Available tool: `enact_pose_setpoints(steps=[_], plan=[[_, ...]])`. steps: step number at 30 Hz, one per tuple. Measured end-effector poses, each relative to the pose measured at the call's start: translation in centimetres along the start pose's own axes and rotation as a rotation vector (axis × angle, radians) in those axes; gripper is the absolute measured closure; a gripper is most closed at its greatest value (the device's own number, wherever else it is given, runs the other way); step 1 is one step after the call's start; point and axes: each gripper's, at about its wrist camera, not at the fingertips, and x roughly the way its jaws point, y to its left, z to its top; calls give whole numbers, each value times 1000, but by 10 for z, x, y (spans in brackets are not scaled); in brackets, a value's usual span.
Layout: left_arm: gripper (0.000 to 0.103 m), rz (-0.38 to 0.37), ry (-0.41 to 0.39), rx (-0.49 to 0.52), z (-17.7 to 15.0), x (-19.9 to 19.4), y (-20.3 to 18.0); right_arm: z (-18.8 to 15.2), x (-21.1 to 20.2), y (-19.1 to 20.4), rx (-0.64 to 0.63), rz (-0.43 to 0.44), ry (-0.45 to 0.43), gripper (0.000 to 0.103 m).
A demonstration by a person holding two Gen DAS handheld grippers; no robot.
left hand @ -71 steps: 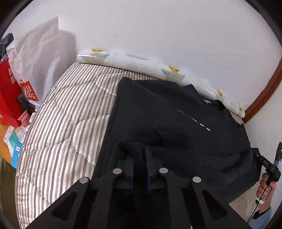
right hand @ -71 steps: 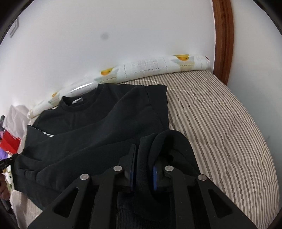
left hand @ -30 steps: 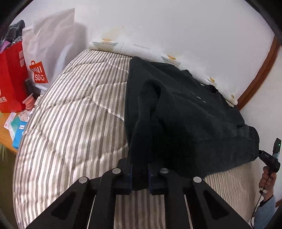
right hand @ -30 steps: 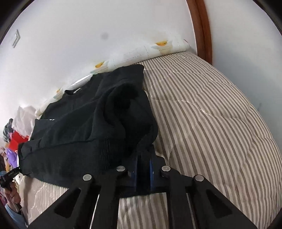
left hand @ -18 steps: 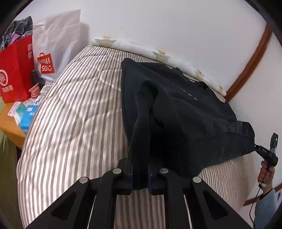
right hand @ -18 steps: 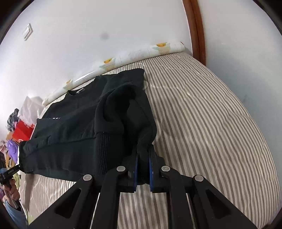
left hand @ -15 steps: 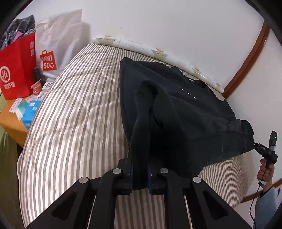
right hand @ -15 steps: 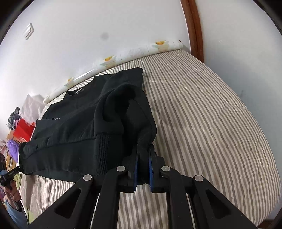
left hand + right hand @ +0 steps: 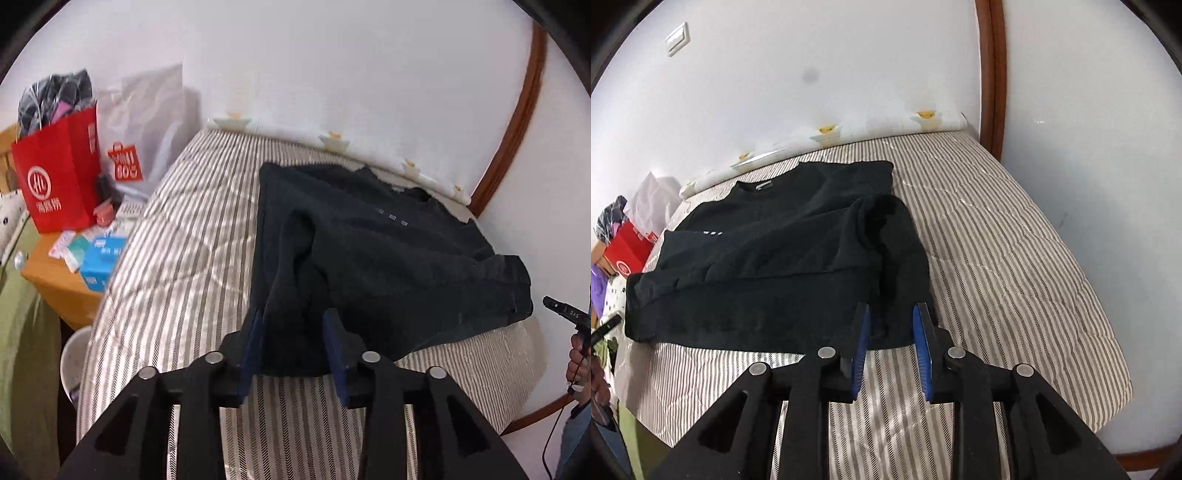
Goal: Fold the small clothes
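Note:
A black sweatshirt (image 9: 373,251) lies on the striped bed cover (image 9: 177,236), its sleeves folded over the body. My left gripper (image 9: 293,332) is open at the sweatshirt's near left hem corner, with the cloth lying between its blue pads. My right gripper (image 9: 891,328) is open at the near right hem corner of the sweatshirt (image 9: 783,258), the cloth resting loose between its blue pads on the striped cover (image 9: 997,266).
A red paper bag (image 9: 59,177) and a white bag (image 9: 147,133) stand left of the bed by a wooden side table (image 9: 55,280) with small boxes. A patterned roll (image 9: 849,129) lies along the wall. A wooden door frame (image 9: 991,74) stands at the right.
Both grippers pulled the hem corners back toward me, set them down on the bed and opened. The sweatshirt now lies flatter on the cover.

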Motion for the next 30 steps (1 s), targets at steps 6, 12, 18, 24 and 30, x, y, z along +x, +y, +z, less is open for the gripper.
enact_pose_setpoints(steps=[6, 12, 18, 24, 30], plan=[[56, -33, -38, 75, 7, -1, -9, 0, 14, 34, -43, -40, 61, 79], [51, -38, -20, 179, -1, 13, -20, -4, 34, 67, -68, -62, 124, 79], [49, -51, 3, 198, -11, 30, -14, -5, 58, 88, -104, -111, 192, 79], [48, -39, 7, 228, -19, 40, -10, -5, 66, 95, -122, -141, 201, 78], [47, -48, 37, 213, -19, 45, -7, -8, 68, 85, -34, -106, 193, 77]])
